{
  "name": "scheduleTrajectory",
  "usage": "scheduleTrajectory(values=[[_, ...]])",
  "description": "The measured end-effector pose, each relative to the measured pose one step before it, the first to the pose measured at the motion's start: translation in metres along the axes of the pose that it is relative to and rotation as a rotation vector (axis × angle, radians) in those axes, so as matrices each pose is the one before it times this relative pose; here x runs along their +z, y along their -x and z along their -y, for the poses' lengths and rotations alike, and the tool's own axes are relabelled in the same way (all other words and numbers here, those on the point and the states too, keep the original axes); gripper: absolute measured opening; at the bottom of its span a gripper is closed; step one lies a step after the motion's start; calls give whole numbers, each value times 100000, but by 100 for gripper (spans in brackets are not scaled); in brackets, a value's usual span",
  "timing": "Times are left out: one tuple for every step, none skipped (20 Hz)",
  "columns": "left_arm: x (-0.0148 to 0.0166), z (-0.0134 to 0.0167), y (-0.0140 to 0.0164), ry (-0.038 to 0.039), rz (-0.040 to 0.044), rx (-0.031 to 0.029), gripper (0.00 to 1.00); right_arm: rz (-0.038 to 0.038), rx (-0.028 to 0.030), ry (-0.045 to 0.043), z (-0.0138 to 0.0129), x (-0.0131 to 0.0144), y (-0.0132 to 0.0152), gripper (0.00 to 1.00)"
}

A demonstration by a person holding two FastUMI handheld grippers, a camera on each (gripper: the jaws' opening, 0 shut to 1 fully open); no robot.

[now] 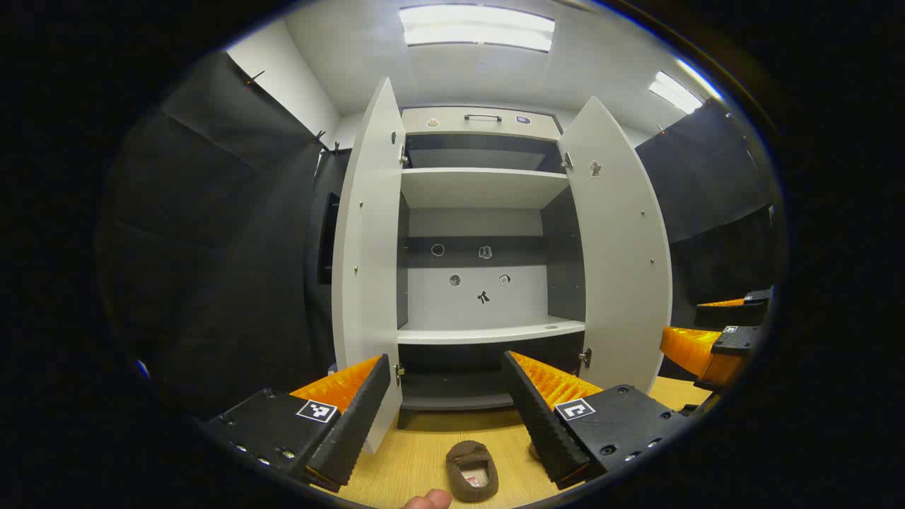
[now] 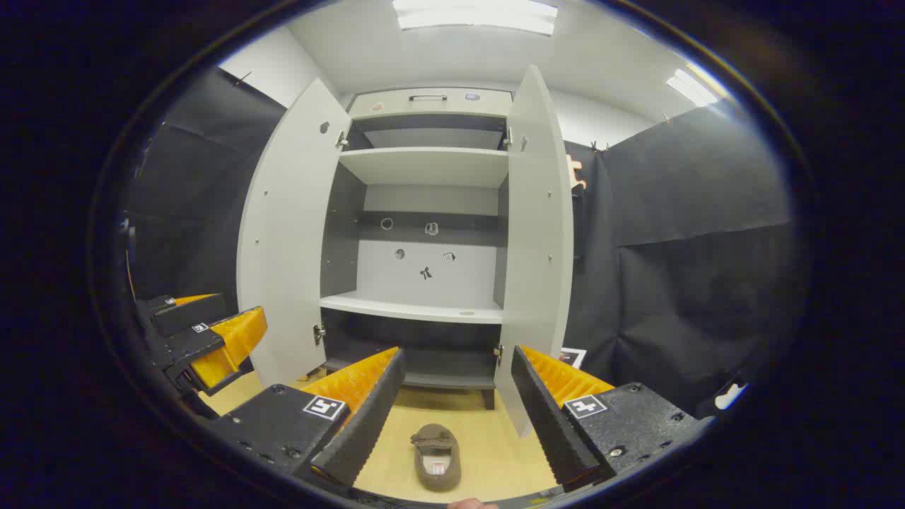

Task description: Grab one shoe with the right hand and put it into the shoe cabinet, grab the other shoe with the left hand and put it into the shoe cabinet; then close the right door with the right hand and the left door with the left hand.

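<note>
Right gripper view: hand-held gripper (image 2: 452,417) open above shoe (image 2: 436,457).

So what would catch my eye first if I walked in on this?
Probably the tall white shoe cabinet straight ahead, both doors flung wide open and its pale shelves bare. Next, the black-and-orange ridged fingers of the left gripper and right gripper, spread open low in each view. On the light wooden floor between each pair of fingers lies a small brown slipper-like shoe, in front of the cabinet.

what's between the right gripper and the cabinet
A brown shoe on bare wooden floor, in the right gripper view, lies between the open right gripper and cabinet.
</note>
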State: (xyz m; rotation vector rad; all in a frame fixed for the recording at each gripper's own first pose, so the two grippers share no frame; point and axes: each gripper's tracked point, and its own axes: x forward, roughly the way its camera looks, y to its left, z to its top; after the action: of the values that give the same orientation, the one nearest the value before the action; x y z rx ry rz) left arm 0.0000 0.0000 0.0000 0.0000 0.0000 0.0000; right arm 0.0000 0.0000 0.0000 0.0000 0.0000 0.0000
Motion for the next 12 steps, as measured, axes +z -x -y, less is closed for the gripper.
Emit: scheduleTrajectory(values=[[-108, -219, -206, -295, -291, 513, 95, 154, -97, -135, 13, -61, -128, 97], [73, -104, -65, -243, 139, 377, 96, 243, 143, -304, -109, 62, -152, 97], [-27, -90, -28, -138, 75, 318, 96, 43, 81, -196, 27, 1, -136, 97], [-16, -132, -26, 15, -73, 300, 96, -243, 105, -19, -4, -54, -109, 98], [-30, -1, -32, 137, 16, 94, 96, -341, 45, 51, 18, -162, -190, 97], [-38, -13, -36, 138, -1, -33, 96, 51, 121, -171, -26, -23, -83, 97], [-32, 38, -85, -58, -121, -105, 96, -67, -50, -233, -68, -43, -177, 98], [-74, 0, -3, -259, -192, -99, 96, -39, -38, -210, 35, 14, -92, 97], [5, 24, -115, -191, -91, -65, 96, -158, -63, -241, -13, -85, -70, 98], [-54, 13, -121, 79, -79, -164, 96, -12, 25, -246, -8, 43, -44, 98], [-3, 30, -41, 203, -22, -193, 96, 34, -134, -75, -29, -69, -101, 98], [-72, 32, -49, 115, -7, -111, 96, 52, -263, 90, 69, 21, -86, 97]])
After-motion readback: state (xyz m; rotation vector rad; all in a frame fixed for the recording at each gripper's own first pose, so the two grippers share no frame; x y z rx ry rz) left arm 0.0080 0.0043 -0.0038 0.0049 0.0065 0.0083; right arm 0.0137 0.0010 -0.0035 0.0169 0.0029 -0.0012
